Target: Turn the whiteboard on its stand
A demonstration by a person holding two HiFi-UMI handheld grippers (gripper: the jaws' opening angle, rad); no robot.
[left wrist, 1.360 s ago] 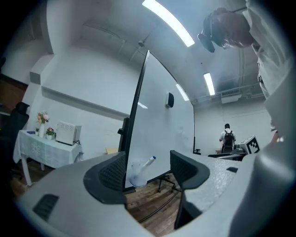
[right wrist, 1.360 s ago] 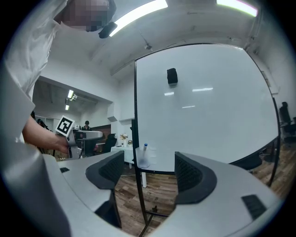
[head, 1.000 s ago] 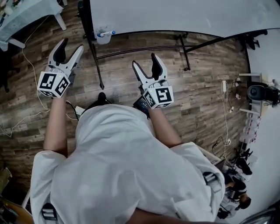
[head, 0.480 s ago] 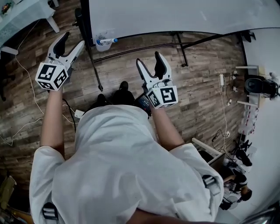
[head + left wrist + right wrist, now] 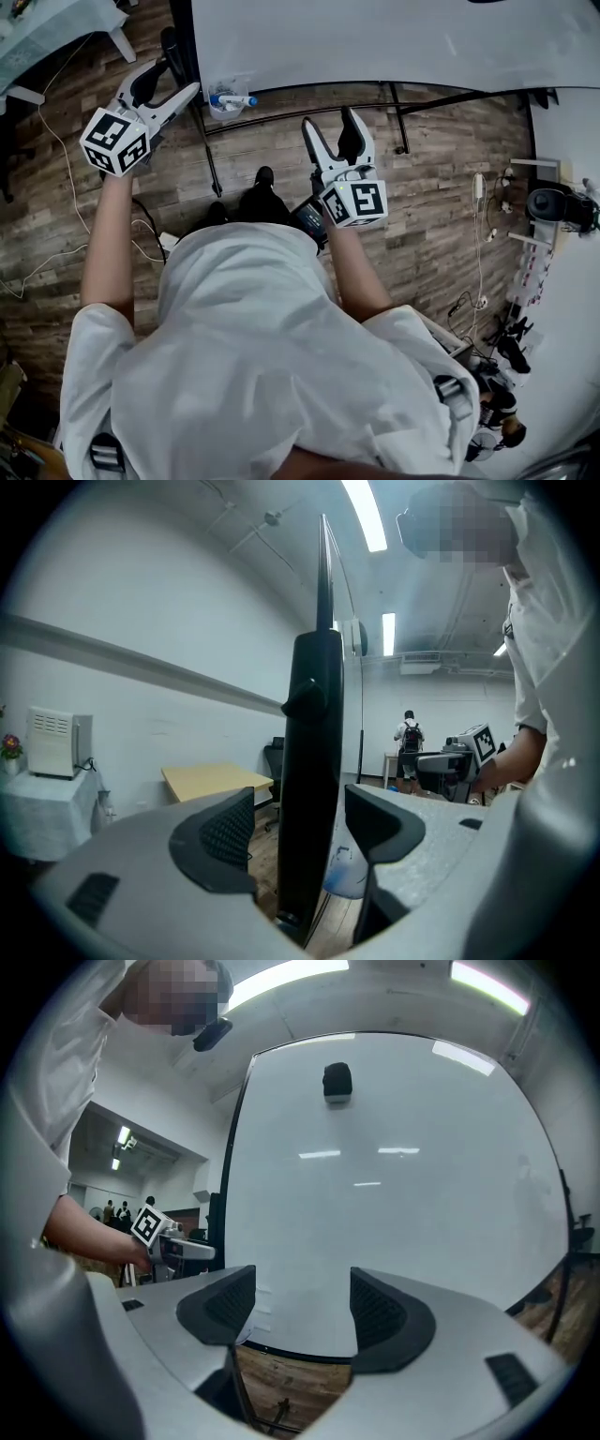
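Observation:
The whiteboard (image 5: 375, 37) fills the top of the head view, on a black stand (image 5: 211, 141) with floor rails. My left gripper (image 5: 164, 80) is at the board's left edge. In the left gripper view (image 5: 300, 827) the black upright post (image 5: 314, 742) stands between its jaws, with a gap at the left pad, so it is open. My right gripper (image 5: 337, 131) faces the board's lower edge. Its jaws are closing, and in the right gripper view (image 5: 300, 1307) nothing sits between them; the white board face (image 5: 403, 1194) lies ahead.
A clear cup with a blue marker (image 5: 227, 98) hangs on the stand beside the post. A black block (image 5: 337, 1082) sticks high on the board. Cables (image 5: 56, 150) trail on the wood floor at left, a table (image 5: 56, 28) stands upper left, and equipment (image 5: 553, 202) lines the right.
Both grippers have moved forward toward the whiteboard. The left one has come up to the stand's left post, which now sits between its jaws. The right jaws have narrowed slightly.

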